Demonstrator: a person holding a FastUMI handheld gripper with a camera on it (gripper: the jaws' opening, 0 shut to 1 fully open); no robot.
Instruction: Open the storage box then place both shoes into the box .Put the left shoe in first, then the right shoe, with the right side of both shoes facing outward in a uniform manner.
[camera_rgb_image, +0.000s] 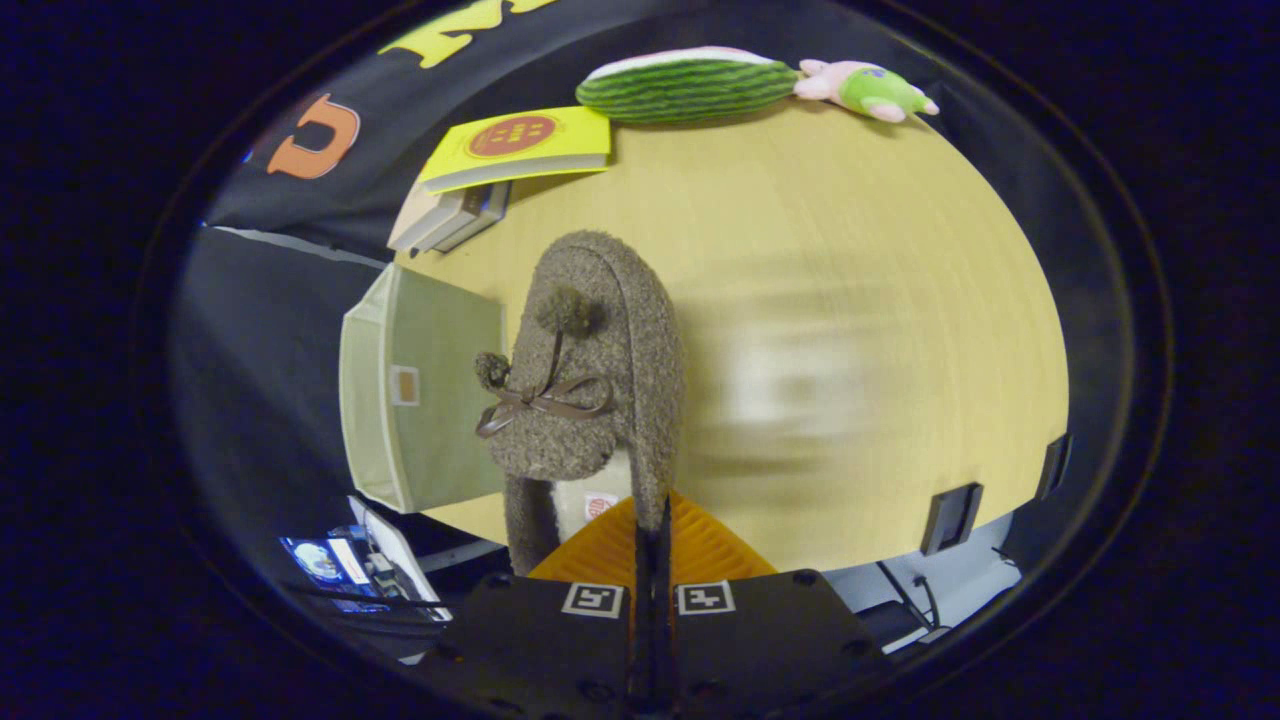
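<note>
A brown fuzzy slipper (590, 350) with a pompom and a thin ribbon bow hangs above the wooden table (850, 250), toe pointing away from me. My gripper (652, 520) is shut on the slipper's side wall near the heel, both fingers (600, 555) pressed close together on the rim. A pale green fabric storage box (430, 400) sits at the table's left edge, just left of the slipper; I cannot tell how its lid stands. A pale patch (790, 390) on the table right of the slipper is too blurred to identify.
A stack of books with a yellow one on top (520, 145) lies at the far left corner. A watermelon plush (685, 85) and a pink and green plush toy (865, 90) lie along the far edge. Black clamps (950, 515) grip the near right edge.
</note>
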